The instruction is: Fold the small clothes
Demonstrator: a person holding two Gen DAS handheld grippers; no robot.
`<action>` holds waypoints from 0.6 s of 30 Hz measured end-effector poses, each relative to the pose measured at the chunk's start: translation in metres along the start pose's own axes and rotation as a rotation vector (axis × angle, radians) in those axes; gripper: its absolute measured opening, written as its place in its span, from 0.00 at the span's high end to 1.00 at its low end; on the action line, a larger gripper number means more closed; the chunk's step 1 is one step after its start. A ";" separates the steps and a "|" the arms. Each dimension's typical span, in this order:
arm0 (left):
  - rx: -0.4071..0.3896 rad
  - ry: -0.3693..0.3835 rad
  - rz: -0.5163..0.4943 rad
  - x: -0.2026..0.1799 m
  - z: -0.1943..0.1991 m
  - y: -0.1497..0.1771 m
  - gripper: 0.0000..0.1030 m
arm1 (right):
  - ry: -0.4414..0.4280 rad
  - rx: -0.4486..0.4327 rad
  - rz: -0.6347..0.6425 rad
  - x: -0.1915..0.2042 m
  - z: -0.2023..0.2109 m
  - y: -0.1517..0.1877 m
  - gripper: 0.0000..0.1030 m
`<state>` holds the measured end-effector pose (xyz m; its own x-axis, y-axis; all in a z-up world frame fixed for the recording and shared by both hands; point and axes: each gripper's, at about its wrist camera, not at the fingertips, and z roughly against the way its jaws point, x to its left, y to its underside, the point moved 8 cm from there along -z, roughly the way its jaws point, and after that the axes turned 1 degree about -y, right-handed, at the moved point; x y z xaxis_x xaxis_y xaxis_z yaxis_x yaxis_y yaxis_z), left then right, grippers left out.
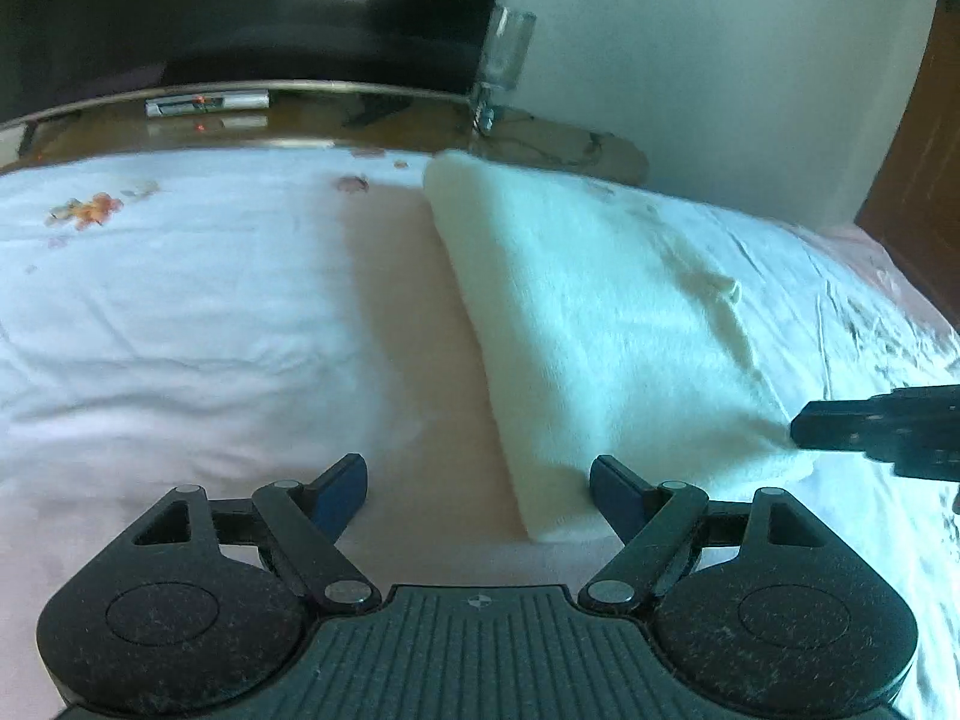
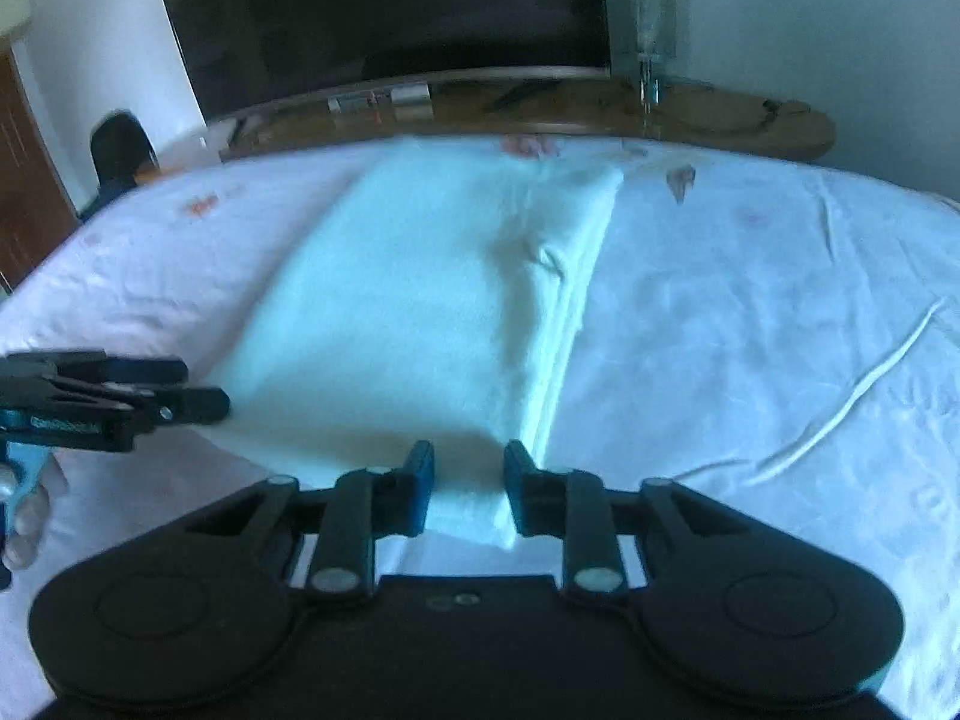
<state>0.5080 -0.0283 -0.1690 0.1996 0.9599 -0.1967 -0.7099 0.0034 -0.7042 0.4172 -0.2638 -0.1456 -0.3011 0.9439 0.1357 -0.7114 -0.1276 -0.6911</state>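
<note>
Bed sheet (image 1: 180,312): pale, with small flower prints. It serves as the work surface and lies mostly flat, so a fold can be pressed down against it.

Left gripper (image 1: 478,474): jaws spread wide, nothing pinched. It points down over bare sheet, just beside the long left edge of the cloth. The near left corner of the cloth shows next to its right-hand finger (image 1: 618,498). This position probably prepares it to take that corner or edge for the next fold. In the right wrist view, the hand (image 2: 24,516) carrying this tool shows at the far left.

Cloth (image 1: 600,312): a white, soft piece already folded into a long, narrow strip. It lies on the sheet between the two tools, running from the near edge toward the wooden footboard (image 2: 750,120). Layered edges show along its right side, with a small pucker partway up. As a judgement, a crosswise fold is what remains.

Right gripper (image 2: 469,459): jaws set narrowly apart, with the near end of the cloth showing between them. The pictures do not show whether the pads press on the fabric. It stands at the near right corner, mirroring the left tool, so that both corners can be lifted together.

Right of the cloth: wrinkled sheet, with one thin raised white crease (image 2: 852,396).
</note>
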 end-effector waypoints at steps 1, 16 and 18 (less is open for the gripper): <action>0.004 -0.006 0.000 0.001 0.000 0.000 0.21 | 0.001 -0.032 0.004 0.003 0.007 -0.003 0.73; -0.032 -0.010 0.128 0.012 -0.041 -0.066 0.18 | -0.020 -0.175 -0.235 -0.045 -0.003 -0.050 0.68; -0.039 -0.027 0.146 0.018 -0.057 -0.080 0.18 | -0.008 -0.190 -0.255 -0.057 -0.018 -0.072 0.68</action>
<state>0.6070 -0.0276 -0.1553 0.0773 0.9567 -0.2806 -0.7034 -0.1472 -0.6954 0.4974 -0.3029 -0.1166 -0.1338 0.9357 0.3263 -0.6337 0.1724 -0.7541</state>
